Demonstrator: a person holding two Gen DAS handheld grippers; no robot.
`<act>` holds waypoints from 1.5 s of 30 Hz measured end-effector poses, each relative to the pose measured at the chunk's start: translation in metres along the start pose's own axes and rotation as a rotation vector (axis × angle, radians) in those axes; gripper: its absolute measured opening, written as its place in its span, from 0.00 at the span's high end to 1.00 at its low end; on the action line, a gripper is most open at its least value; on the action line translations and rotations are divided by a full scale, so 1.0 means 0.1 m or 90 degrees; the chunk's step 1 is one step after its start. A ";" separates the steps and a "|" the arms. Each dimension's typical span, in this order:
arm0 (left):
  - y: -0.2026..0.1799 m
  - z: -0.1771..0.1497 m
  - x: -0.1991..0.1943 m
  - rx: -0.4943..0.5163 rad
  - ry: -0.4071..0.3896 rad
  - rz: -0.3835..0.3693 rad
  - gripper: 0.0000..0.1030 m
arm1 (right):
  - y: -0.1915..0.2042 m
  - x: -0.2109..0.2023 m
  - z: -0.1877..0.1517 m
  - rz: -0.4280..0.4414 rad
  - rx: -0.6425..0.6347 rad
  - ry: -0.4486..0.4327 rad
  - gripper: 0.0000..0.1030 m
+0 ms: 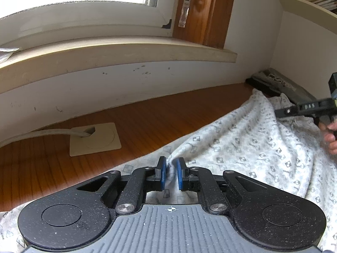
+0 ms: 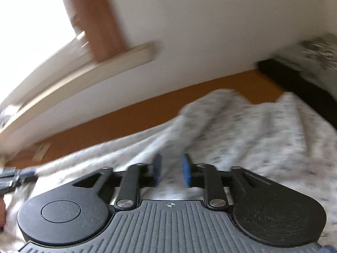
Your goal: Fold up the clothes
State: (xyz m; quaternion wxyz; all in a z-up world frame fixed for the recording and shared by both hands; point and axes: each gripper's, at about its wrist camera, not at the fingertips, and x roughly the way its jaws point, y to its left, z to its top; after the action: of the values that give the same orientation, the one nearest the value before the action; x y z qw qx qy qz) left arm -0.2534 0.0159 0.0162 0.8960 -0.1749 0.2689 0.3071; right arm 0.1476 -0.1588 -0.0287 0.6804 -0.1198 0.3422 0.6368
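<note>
Left wrist view: both claws work a patterned garment [image 1: 242, 145] spread on the wooden table [image 1: 105, 126].
The left claw [image 1: 170, 168] stands slightly parted with a raised pleat of cloth between its blue pads, loosely pinched to lift an edge. The right claw [image 2: 172, 168], wider apart over the blurred cloth, grips nothing clearly.

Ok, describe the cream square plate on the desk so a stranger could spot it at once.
Start at the window sill and drop to the wooden desk below it. Left of the patterned cloth lies the cream square plate, flush with the wood; alone, it has a grey cable running into its hole.
</note>
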 end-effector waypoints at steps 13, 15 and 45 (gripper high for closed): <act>0.03 0.01 0.00 -0.008 0.000 -0.007 0.87 | -0.15 -0.29 -0.23 -0.039 0.045 -0.010 0.99; 0.02 0.01 0.00 -0.002 -0.001 -0.010 0.74 | -0.22 -0.27 -0.18 -0.044 0.063 -0.019 0.94; 0.06 0.02 -0.07 -0.008 -0.006 0.012 0.30 | -0.38 0.12 0.31 -0.075 -0.019 -0.093 0.64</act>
State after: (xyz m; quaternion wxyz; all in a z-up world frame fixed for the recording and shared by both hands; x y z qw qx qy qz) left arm -0.2614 0.0186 0.0215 0.8932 -0.1762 0.2645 0.3183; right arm 0.1927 -0.1365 -0.0238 0.7381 -0.1029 0.2742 0.6078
